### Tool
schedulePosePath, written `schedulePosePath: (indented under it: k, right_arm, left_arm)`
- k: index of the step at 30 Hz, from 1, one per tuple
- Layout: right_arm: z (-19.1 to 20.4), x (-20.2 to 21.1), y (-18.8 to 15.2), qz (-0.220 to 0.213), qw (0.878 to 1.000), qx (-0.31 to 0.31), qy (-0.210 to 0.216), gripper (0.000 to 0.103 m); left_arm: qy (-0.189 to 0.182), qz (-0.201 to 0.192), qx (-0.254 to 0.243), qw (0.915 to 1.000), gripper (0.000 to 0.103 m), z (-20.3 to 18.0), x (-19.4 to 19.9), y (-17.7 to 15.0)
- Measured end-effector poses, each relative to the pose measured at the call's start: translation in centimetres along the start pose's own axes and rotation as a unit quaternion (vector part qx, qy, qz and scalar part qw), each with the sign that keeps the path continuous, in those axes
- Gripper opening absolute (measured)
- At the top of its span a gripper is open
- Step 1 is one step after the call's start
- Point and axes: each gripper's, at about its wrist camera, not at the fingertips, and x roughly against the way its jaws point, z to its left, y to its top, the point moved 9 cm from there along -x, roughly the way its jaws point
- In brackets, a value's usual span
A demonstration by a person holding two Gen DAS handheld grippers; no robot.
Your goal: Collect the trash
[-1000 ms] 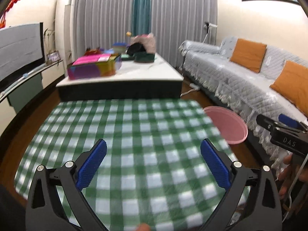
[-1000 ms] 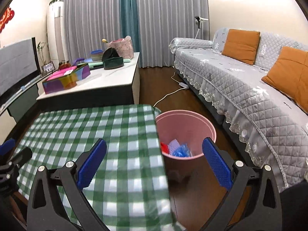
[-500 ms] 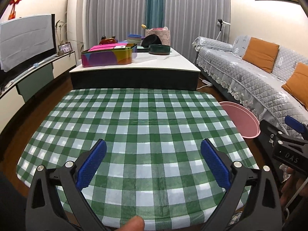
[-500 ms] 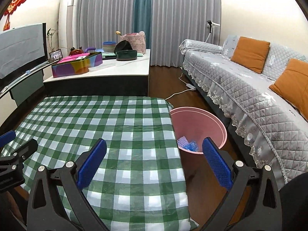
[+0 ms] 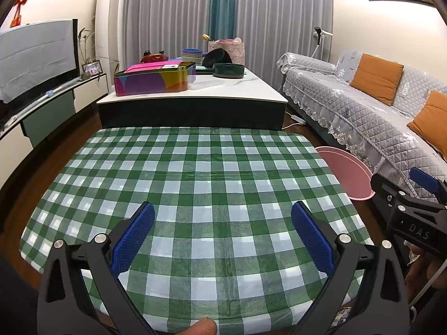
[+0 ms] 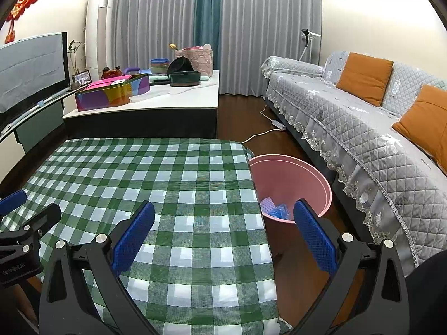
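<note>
A pink bin [image 6: 296,178] stands on the floor at the right edge of a table with a green checked cloth [image 6: 156,178]; it also shows in the left wrist view [image 5: 346,173]. Blue and pale trash pieces [image 6: 275,209] lie at its bottom. My left gripper [image 5: 223,234] is open and empty above the near part of the cloth [image 5: 201,184]. My right gripper [image 6: 223,234] is open and empty above the table's right edge, its right finger near the bin. No trash shows on the cloth.
A white-topped coffee table [image 5: 195,95] with a colourful box [image 5: 155,79], bowls and a basket stands behind. A grey sofa [image 6: 363,122] with orange cushions runs along the right. A TV [image 5: 36,55] is at the left. A cable [image 6: 259,134] lies on the floor.
Both grippers have pulled back and levelled, so the whole table now shows. The bin sits lower right in the right wrist view. Both stay open.
</note>
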Motion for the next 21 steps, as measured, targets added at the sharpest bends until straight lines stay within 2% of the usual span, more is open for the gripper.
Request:
schedulePosePath:
  k: [21]
  right_arm:
    - [0.0,-0.05,-0.05,-0.002,1.0,0.0,0.0,0.098]
  left_arm:
    - [-0.004,0.0,-0.004,1.0,0.095,-0.39,-0.21,-0.23]
